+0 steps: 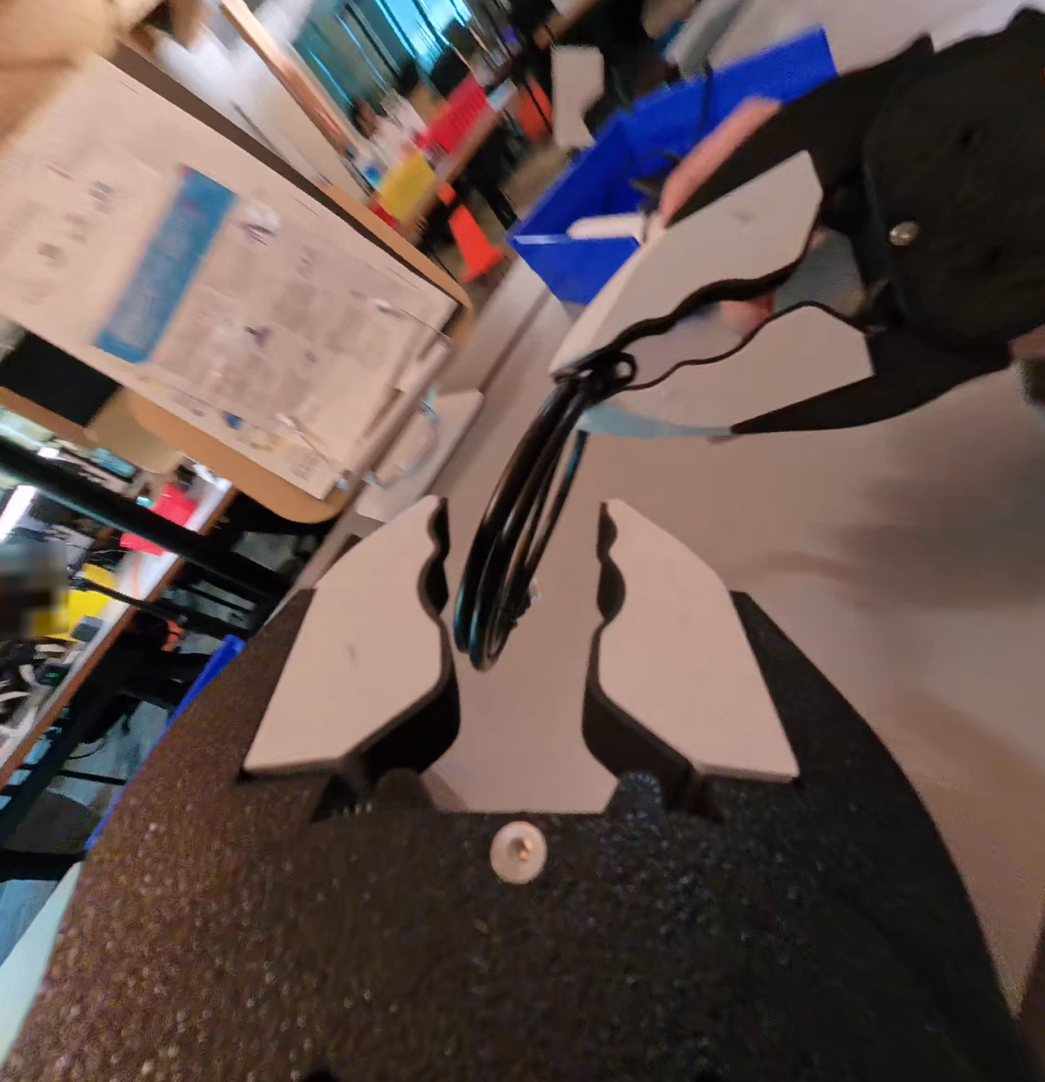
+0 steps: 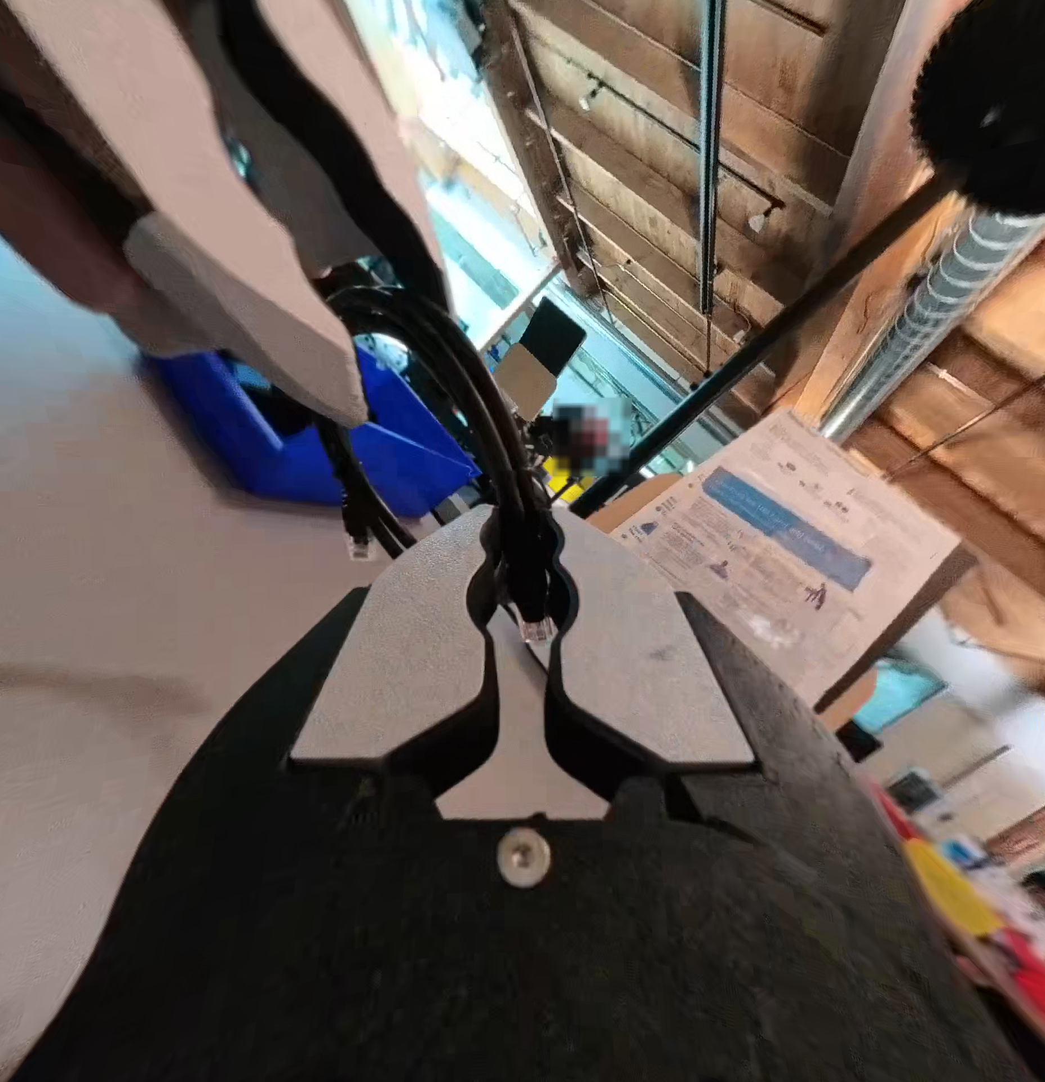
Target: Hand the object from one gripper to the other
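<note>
A coiled black cable (image 1: pixel 508 562) with clear plugs hangs from my right gripper (image 1: pixel 593 375), which comes in from the upper right and is shut on the coil's top. In the right wrist view, the right gripper (image 2: pixel 523 527) pinches the cable (image 2: pixel 491 421) at its fingertips, and one clear plug (image 2: pixel 535 629) lies between the pads. My left gripper (image 1: pixel 523 515) is open, and the lower part of the coil hangs between its two fingers without being clamped. In the right wrist view the left gripper (image 2: pixel 397 345) reaches in from the upper left, open around the coil.
A blue bin (image 1: pixel 579 257) sits on the white tabletop (image 1: pixel 772 615) beyond the grippers; it also shows in the right wrist view (image 2: pixel 403 462). A wooden-edged table with a printed sheet (image 1: pixel 215 281) stands to the left. An orange cone (image 1: pixel 473 240) is farther back.
</note>
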Available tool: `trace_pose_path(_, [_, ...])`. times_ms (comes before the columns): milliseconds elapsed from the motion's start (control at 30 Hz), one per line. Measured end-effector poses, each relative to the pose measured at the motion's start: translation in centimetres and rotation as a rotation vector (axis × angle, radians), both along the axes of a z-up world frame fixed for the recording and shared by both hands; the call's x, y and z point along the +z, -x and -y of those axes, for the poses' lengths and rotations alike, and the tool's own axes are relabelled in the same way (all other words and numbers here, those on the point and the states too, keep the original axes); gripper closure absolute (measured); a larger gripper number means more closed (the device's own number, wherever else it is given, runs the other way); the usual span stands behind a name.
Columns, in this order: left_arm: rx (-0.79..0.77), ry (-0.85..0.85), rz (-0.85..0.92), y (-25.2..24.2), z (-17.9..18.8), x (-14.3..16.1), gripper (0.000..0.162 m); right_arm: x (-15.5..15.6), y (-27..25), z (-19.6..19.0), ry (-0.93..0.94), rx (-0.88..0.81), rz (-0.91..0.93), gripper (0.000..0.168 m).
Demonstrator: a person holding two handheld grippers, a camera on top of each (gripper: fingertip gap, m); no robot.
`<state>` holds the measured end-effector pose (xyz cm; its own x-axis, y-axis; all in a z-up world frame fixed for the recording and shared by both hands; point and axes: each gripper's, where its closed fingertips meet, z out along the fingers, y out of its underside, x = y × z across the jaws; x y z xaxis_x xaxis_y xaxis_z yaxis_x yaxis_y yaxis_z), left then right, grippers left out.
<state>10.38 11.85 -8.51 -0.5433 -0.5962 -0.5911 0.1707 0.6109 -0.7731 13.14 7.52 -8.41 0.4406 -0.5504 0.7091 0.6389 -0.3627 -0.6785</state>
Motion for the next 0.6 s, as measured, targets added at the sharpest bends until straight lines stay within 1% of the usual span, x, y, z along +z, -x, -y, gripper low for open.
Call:
trace_pose_path(33, [0.006, 0.035, 0.044, -0.1, -0.2, 0.9, 0.112, 0.5, -0.1, 0.4, -0.084, 0.03, -0.068, 0.156])
trace_pose_path(100, [-0.035, 0.137, 0.12, 0.1, -0.2, 2.5, 0.108, 1.3, -0.4, 1.0, -0.244, 0.111, -0.215, 0.155])
trace_pose_path(167, [-0.115, 0.29, 0.147, 0.6, 0.1, 3.7, 0.108, 2.0, -0.6, 1.6, -0.411, 0.212, -0.382, 0.155])
trace_pose_path(267, [-0.183, 0.516, 0.079, 0.6, 0.2, 4.5, 0.105, 2.6, -0.5, 2.3, -0.635, 0.413, -0.618, 0.155])
trace_pose_path(333, [-0.204, 0.606, 0.045, 0.3, 0.2, 4.6, 0.106, 2.8, -0.9, 2.8, -0.76, 0.495, -0.737, 0.155])
trace_pose_path(433, [-0.223, 0.628, 0.016, 0.1, 0.6, 4.0, 0.11, 2.7, -1.0, 3.1, -0.839, 0.561, -0.829, 0.155])
trace_pose_path(533, [-0.234, 0.63, 0.019, 0.0, 1.1, 3.6, 0.115, 2.5, -0.8, 2.6, -0.831, 0.591, -0.87, 0.156])
trace_pose_path(600, [-0.231, 0.637, 0.023, -0.1, 1.2, 3.6, 0.126, 2.5, -0.3, 2.3, -0.848, 0.651, -0.922, 0.156])
